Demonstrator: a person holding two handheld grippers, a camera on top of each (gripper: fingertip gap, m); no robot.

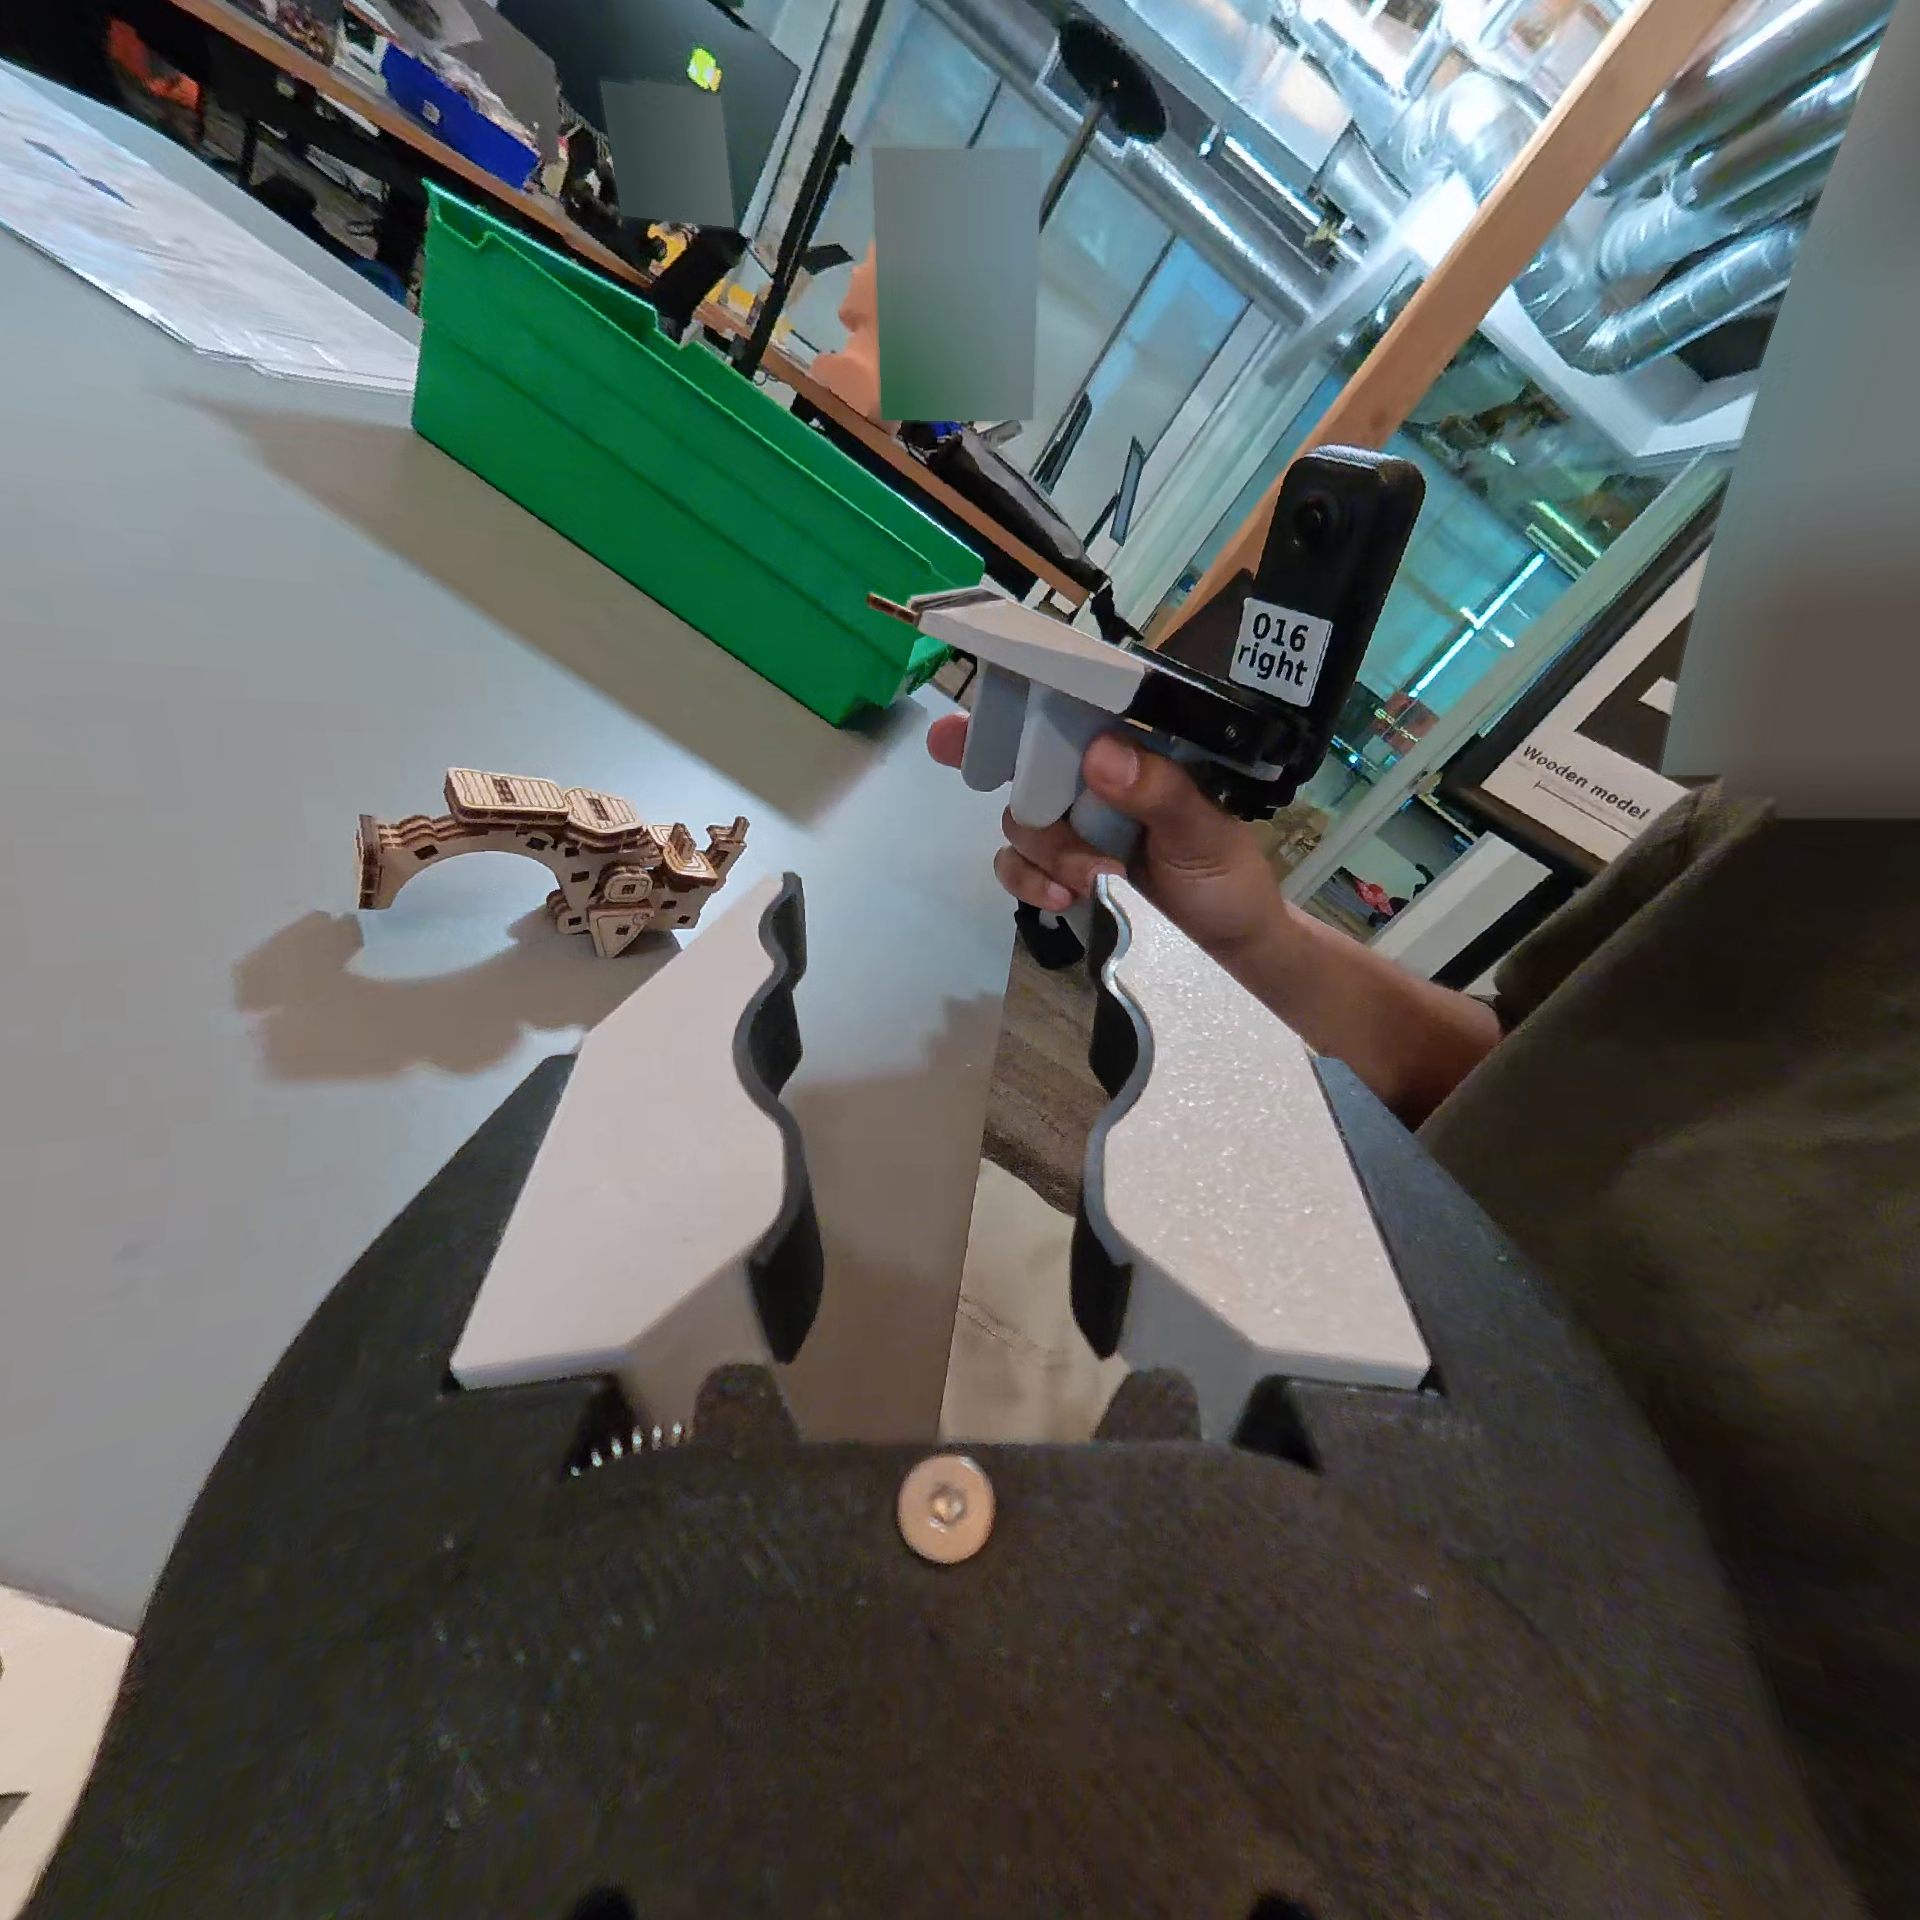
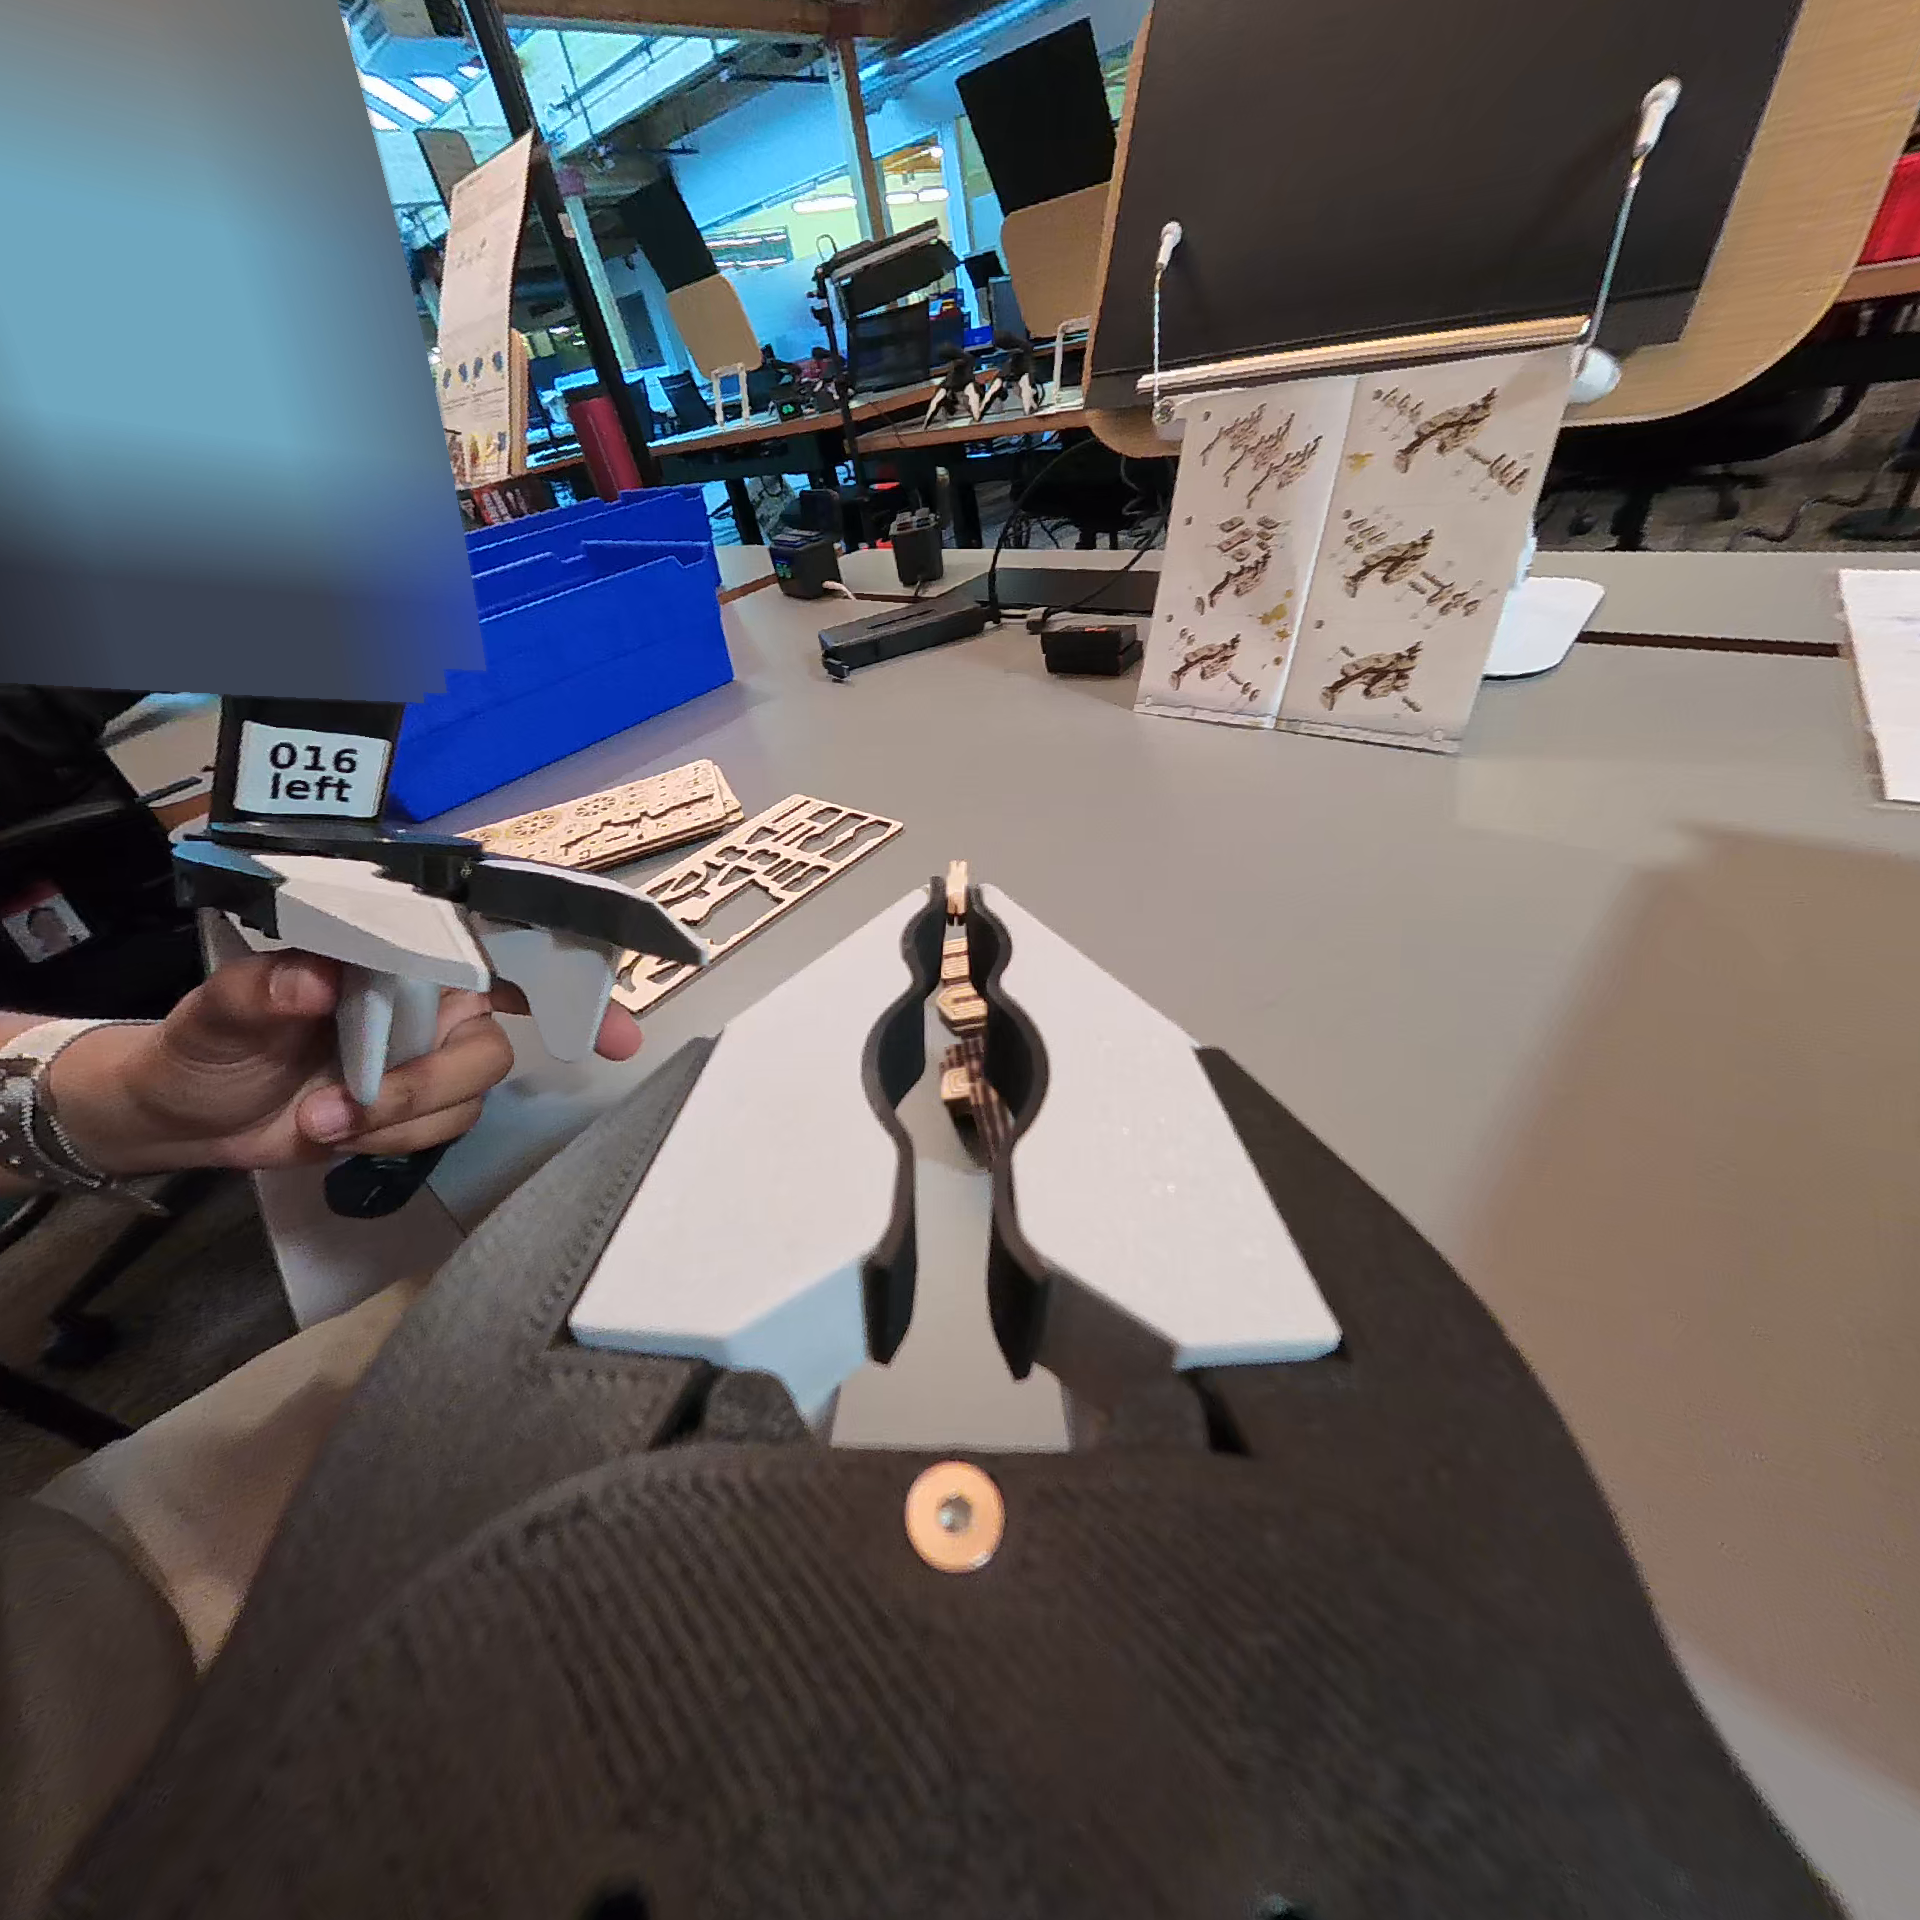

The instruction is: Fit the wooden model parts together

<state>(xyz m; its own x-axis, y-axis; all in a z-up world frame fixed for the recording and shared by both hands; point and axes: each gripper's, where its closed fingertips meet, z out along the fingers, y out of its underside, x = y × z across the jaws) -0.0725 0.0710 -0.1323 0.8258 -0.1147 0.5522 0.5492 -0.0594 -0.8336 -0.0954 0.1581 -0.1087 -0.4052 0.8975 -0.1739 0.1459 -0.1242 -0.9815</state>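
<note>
A partly built wooden model (image 1: 551,857) with an arched body stands on the grey table (image 1: 208,675), ahead and left of my left gripper (image 1: 951,899). The left gripper is open and empty, over the table's edge. My right gripper (image 2: 956,899) is shut on a small layered wooden part (image 2: 961,1023) and holds it above the table. In the left wrist view the right gripper (image 1: 940,613) is seen from the side, with the part's tip (image 1: 891,608) sticking out in front of a green bin. In the right wrist view the left gripper (image 2: 686,951) is seen at the left.
A green bin (image 1: 665,499) stands behind the model. Wooden part sheets (image 2: 769,873) and a stack of them (image 2: 623,826) lie by a blue bin (image 2: 592,644). An instruction sheet (image 2: 1340,561) hangs on a stand. Papers (image 1: 177,260) lie far left. Black devices (image 2: 1091,644) sit at the back.
</note>
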